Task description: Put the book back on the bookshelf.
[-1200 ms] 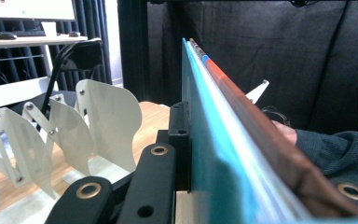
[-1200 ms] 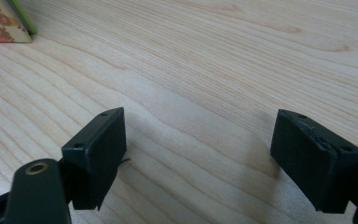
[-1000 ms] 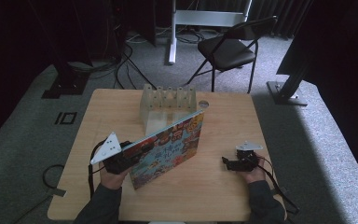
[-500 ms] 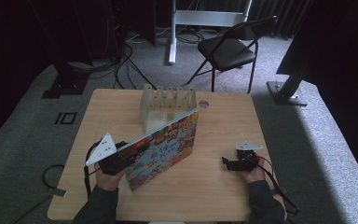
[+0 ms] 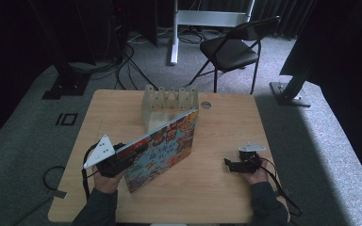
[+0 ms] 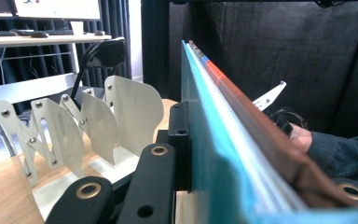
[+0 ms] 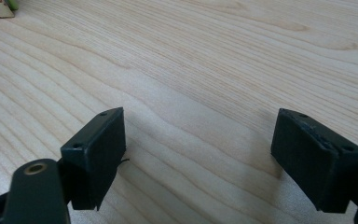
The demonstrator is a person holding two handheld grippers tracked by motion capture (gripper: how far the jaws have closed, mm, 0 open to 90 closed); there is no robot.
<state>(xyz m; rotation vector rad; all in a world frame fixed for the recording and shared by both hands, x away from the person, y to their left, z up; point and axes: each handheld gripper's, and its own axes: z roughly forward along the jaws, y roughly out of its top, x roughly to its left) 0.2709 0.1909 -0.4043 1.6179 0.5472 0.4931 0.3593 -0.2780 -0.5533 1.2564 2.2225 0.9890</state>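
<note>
High view: a white slotted rack (image 5: pixel 169 101) stands near the bench's (image 5: pixel 217 197) far edge; the colourful book (image 5: pixel 162 148), tilted, reaches from it toward the near left corner. The left gripper (image 5: pixel 122 157) clamps the book's lower end.

Left gripper view: jaws shut on the book's (image 6: pixel 214 140) teal edge, rack (image 6: pixel 98 126) beside.

Right gripper view: the right gripper (image 7: pixel 198 154) rests low on the bench, jaws wide apart, empty.

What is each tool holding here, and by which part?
The left tool clamps the colourful book at its near lower edge. The right tool holds nothing, its jaws wide apart.
</note>
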